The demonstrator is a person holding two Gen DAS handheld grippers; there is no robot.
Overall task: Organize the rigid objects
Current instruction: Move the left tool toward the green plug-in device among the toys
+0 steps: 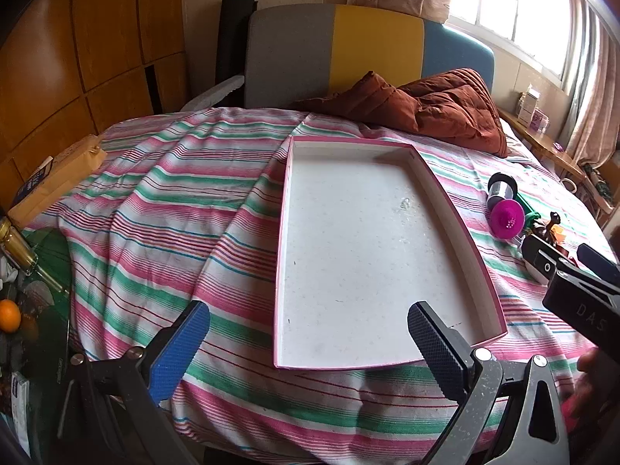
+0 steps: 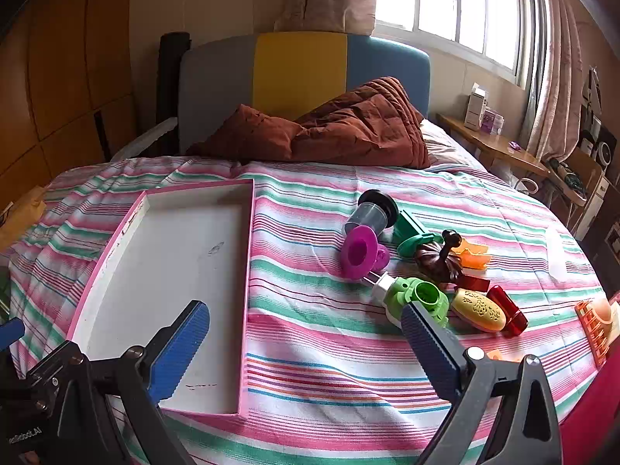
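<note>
A shallow white tray with a pink rim point(image 1: 288, 209) point(image 2: 248, 271) lies empty on the striped bed. To its right lies a cluster of small rigid items: a magenta funnel point(image 2: 358, 252) point(image 1: 507, 219), a clear cup with a black lid point(image 2: 372, 211) point(image 1: 500, 188), a green piece point(image 2: 410, 232), a brown figurine point(image 2: 438, 257), a light-green part point(image 2: 416, 298), a yellow oval case point(image 2: 480, 310) and a dark red piece point(image 2: 507, 308). My left gripper point(image 1: 310, 343) is open and empty over the tray's near end. My right gripper point(image 2: 306, 339) is open and empty, its right finger near the light-green part.
A rust-brown quilt point(image 2: 329, 128) is bunched at the headboard. An orange rack point(image 2: 595, 323) lies at the bed's right edge. A wooden shelf point(image 2: 496, 147) with boxes stands under the window. Left of the bed are a brown package point(image 1: 58, 178), a bottle point(image 1: 15, 248) and an orange point(image 1: 9, 316).
</note>
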